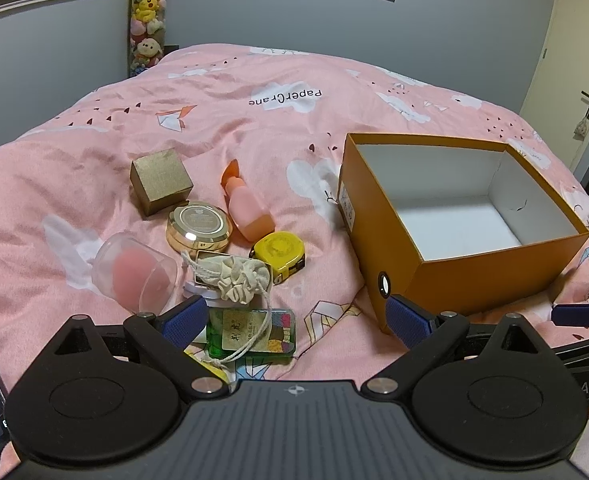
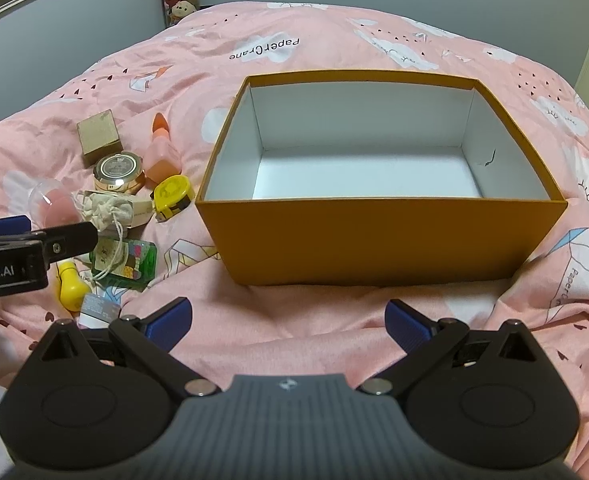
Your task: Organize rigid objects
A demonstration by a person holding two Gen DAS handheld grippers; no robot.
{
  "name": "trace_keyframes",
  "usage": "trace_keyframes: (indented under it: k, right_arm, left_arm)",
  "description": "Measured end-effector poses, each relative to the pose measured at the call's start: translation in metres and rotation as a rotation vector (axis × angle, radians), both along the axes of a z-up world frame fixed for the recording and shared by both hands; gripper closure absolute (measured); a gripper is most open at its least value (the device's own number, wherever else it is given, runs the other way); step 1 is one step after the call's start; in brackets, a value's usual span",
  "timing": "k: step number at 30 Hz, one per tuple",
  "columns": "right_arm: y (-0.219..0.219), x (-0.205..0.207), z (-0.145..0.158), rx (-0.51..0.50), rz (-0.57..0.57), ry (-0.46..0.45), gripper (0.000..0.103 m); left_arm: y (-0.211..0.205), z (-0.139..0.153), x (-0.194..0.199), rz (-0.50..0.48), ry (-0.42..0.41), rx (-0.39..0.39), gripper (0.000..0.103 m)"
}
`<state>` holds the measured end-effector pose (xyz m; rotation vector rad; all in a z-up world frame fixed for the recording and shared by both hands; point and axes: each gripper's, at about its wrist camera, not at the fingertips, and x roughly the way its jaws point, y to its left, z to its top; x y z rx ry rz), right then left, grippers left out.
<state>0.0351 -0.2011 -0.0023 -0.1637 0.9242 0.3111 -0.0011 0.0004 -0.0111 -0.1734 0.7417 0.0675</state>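
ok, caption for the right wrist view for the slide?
Open right gripper faces the empty orange box; clutter sits left on the pink bedspread.

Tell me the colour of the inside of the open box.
White inside the box, against its orange outer walls; the right wrist view looks straight into it.

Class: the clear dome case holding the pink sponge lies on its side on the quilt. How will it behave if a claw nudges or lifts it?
The dome case looks rounded and lies tipped over, so a nudge would probably roll it. Its clear plastic seems smooth, so it may slip in a claw. With only a sponge inside, it is likely light.
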Motion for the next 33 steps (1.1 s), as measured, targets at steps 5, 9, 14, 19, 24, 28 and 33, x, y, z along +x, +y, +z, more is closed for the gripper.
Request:
trace_keyframes:
  k: [5, 9, 14, 19, 24, 28, 33]
  right_arm:
    - [0.001, 0.000, -0.002, -0.004, -0.001, 0.009, 0.002]
    - [0.002, 0.000, -0.001, 0.001, 0.013, 0.010, 0.002]
    - [0.007, 0.002, 0.003, 0.021, 0.081, 0.009, 0.002]
    - [0.022, 0.008, 0.002, -0.007, 0.176, 0.018, 0.003]
    - [0.034, 0.018, 0.007, -0.005, 0.256, -0.001, 0.003]
    - [0.048, 0.025, 0.014, -0.044, 0.328, -0.048, 0.003]
    - [0.067, 0.030, 0.024, -0.072, 0.401, -0.162, 0.003]
  left_arm:
    - [0.001, 0.001, -0.002, -0.012, -0.004, -0.021, 0.000]
    - [0.002, 0.003, -0.005, -0.047, -0.018, -0.071, 0.004]
    - [0.005, 0.007, -0.001, -0.037, -0.014, -0.071, 0.006]
    - [0.011, 0.011, 0.001, -0.029, -0.027, -0.061, 0.010]
    - [0.015, 0.011, 0.007, -0.015, -0.026, -0.006, 0.010]
    - [0.022, 0.010, 0.011, -0.007, -0.034, 0.020, 0.010]
    - [0.028, 0.017, 0.014, 0.031, -0.076, 0.145, 0.011]
